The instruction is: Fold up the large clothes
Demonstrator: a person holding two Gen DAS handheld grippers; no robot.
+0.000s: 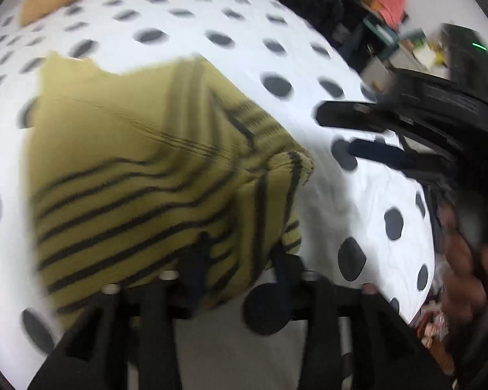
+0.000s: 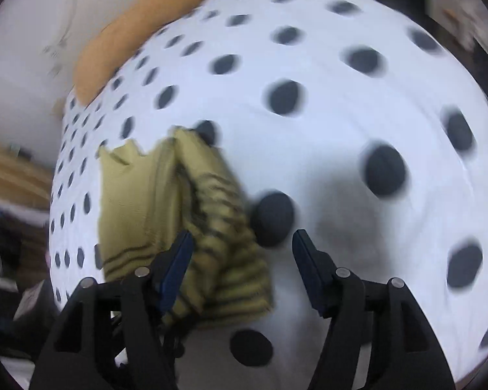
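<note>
While it lies folded on the bed, the yellow-green sweater (image 1: 140, 175) shows thin dark stripes and a thick knitted edge. It rests in a bunched pile on the white sheet with dark dots (image 2: 325, 123), near the sheet's close side. Both pictures are blurry. The left gripper (image 1: 240, 269) has its jaws apart and holds nothing. The right gripper (image 2: 240, 260) is also let go, with jaws wide just beside the sweater. An orange pillow (image 2: 136, 42) sits far back. Dark clutter (image 1: 328, 3) lies beyond the bed.
</note>
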